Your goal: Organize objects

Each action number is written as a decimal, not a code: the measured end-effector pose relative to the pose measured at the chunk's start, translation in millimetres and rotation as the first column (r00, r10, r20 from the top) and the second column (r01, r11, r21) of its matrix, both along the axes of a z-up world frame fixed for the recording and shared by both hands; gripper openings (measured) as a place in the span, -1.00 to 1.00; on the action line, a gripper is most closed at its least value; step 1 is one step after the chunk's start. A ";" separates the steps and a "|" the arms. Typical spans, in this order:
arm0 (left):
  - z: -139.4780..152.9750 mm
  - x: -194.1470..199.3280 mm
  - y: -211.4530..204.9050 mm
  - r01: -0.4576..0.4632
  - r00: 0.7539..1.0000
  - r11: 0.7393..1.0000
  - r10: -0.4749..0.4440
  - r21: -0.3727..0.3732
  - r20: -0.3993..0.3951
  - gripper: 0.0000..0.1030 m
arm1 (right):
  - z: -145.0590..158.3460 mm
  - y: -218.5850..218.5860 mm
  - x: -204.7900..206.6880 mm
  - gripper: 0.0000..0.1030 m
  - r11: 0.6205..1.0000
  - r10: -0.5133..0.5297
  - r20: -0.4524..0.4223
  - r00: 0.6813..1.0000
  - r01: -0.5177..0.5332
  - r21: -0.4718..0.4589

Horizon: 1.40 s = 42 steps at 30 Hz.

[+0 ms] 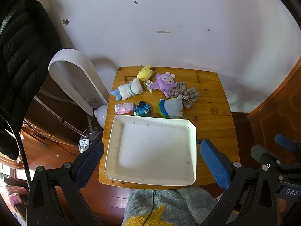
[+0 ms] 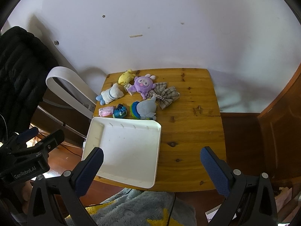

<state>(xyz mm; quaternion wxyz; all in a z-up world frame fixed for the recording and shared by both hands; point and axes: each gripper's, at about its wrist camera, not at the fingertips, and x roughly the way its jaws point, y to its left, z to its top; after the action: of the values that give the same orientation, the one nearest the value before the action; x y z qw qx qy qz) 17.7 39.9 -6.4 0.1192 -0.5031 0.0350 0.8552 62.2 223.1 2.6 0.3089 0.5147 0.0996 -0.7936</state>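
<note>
both claws spread above wooden table [image 1: 212, 101] by white wall [image 1: 169, 37], floor seemingly red wood.

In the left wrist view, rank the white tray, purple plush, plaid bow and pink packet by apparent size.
1. white tray, largest by far, though also nearest the camera.
2-3. purple plush and plaid bow, too alike to rank.
4. pink packet, smallest.
</note>
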 end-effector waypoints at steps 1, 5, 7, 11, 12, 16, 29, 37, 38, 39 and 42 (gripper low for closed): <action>0.9 1.3 1.3 -0.002 1.000 1.000 0.002 0.001 -0.003 0.98 | 0.5 1.6 -0.9 1.00 1.000 0.008 0.000 1.000 -0.008 -0.002; 4.6 6.6 7.2 -0.004 1.000 1.000 0.004 0.004 -0.014 0.98 | 2.5 6.1 -3.3 1.00 0.999 0.040 -0.004 0.999 -0.040 -0.012; 6.1 10.0 9.3 0.000 1.000 1.000 0.000 0.006 -0.020 0.98 | 2.2 5.9 -3.1 1.00 0.998 0.063 -0.003 0.998 -0.063 -0.016; 7.8 17.1 12.0 -0.016 0.999 1.000 0.016 0.004 -0.029 0.98 | 0.0 7.3 -6.0 1.00 0.995 0.099 0.010 0.995 -0.099 -0.022; 7.5 18.0 12.2 -0.018 0.999 1.000 0.018 0.004 -0.029 0.98 | -0.9 7.0 -6.2 1.00 0.994 0.112 0.013 0.994 -0.111 -0.023; 6.2 23.3 11.3 -0.038 0.999 0.999 0.038 0.002 -0.026 0.98 | -3.1 6.2 -5.4 1.00 0.988 0.150 0.015 0.989 -0.149 -0.027; 6.2 20.3 1.6 -0.059 0.998 0.998 0.059 -0.015 -0.023 0.98 | -5.8 -8.2 -6.2 1.00 0.980 0.193 0.019 0.981 -0.192 -0.044; 30.8 -27.9 -26.6 -0.052 0.988 0.999 0.050 -0.013 -0.147 0.98 | 11.7 -24.3 -19.9 1.00 0.990 0.093 -0.050 0.994 -0.097 -0.105; 32.0 -34.9 -30.0 -0.051 0.986 0.999 0.047 -0.016 -0.158 0.98 | 13.8 -26.9 -24.4 1.00 0.987 0.069 -0.044 0.997 -0.075 -0.139; 32.8 -42.9 -34.4 -0.049 0.984 0.999 0.045 -0.020 -0.171 0.98 | 14.1 -29.8 -27.9 1.00 0.986 0.060 -0.034 0.998 -0.065 -0.154; 30.1 -71.1 -47.3 -0.029 0.981 0.999 0.023 -0.029 -0.191 0.98 | 8.2 -45.1 -41.5 1.00 0.987 0.013 0.012 1.000 -0.011 -0.162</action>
<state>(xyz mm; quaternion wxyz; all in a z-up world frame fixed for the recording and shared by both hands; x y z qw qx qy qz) -53.5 -7.3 23.7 0.0961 -0.4212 0.0532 0.9003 20.7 178.0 10.7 0.3550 0.4927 0.0360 -0.7937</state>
